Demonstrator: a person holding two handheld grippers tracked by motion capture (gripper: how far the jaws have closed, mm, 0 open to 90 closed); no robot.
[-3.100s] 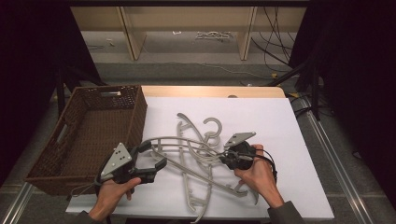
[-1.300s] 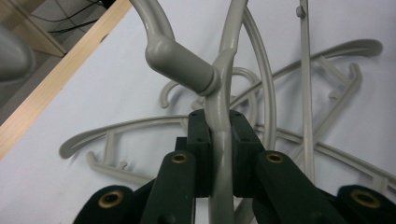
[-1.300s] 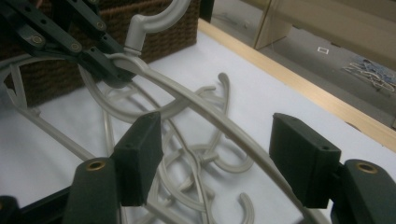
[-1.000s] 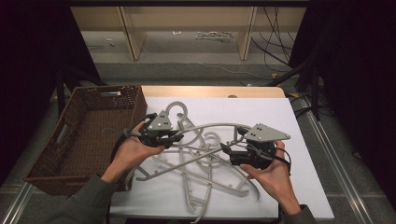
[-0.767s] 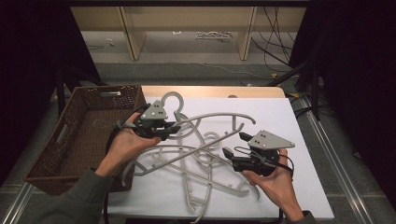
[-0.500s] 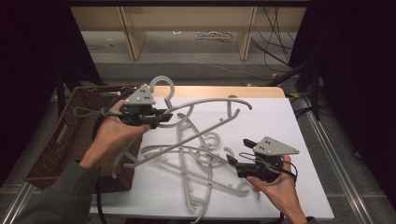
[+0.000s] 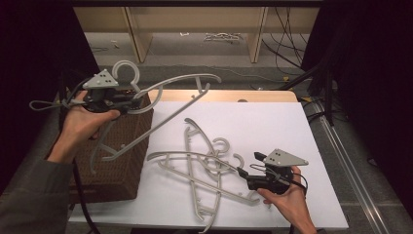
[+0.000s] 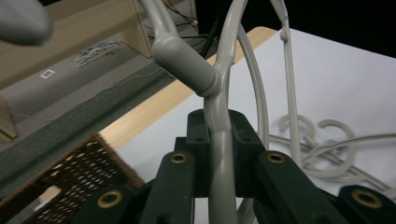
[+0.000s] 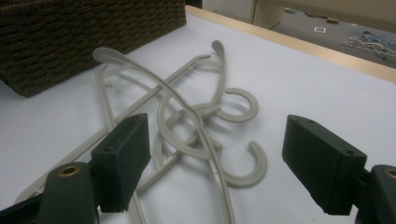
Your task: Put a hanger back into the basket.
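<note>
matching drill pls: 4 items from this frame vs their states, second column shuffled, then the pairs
Items:
1. left gripper
2. right gripper
3. lifted hanger
4. wicker basket

States:
A. jaws apart, holding nothing
B. in the air, partly above the basket
C. on the table's left side
D. clamped on a hanger near its hook

Pairs: 1-D, 2-A, 3-B, 4-C
</note>
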